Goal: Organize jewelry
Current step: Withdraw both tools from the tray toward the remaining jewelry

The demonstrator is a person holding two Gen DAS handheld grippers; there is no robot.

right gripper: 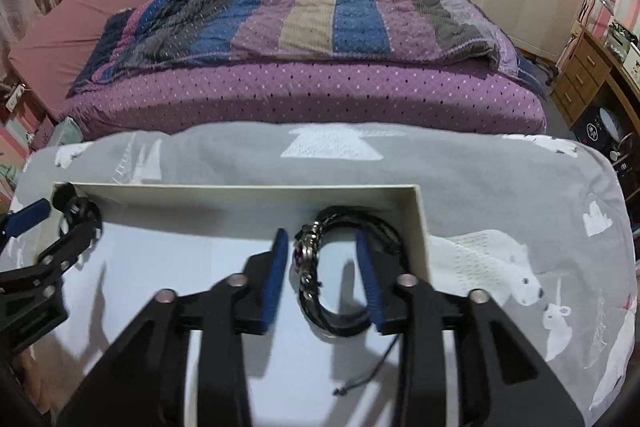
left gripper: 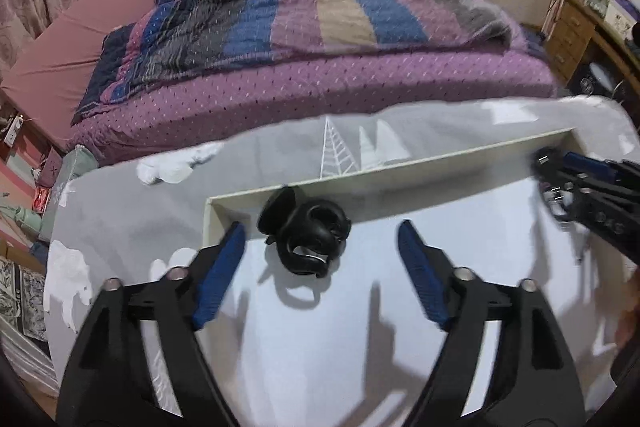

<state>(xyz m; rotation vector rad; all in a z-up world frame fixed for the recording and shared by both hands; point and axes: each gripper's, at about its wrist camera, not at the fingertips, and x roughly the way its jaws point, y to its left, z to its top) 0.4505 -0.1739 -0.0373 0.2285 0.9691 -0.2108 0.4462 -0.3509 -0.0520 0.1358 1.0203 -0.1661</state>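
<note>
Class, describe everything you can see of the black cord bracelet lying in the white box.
The bracelet is a loop of several black braided cords, leather by the look, with a silvery metal charm and a purplish stone on its left side. A thin loose cord end trails toward the camera. It lies on the floor of the white box, near its right wall, between the open blue fingers of the right gripper, which do not seem to touch it.

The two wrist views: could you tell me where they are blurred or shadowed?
Left wrist view: the right hand-held gripper at the edge is motion-smeared, while the black ring cluster stays fairly sharp and casts a soft shadow. Right wrist view: the bracelet is slightly soft; finger shadows streak the white box floor.
</note>
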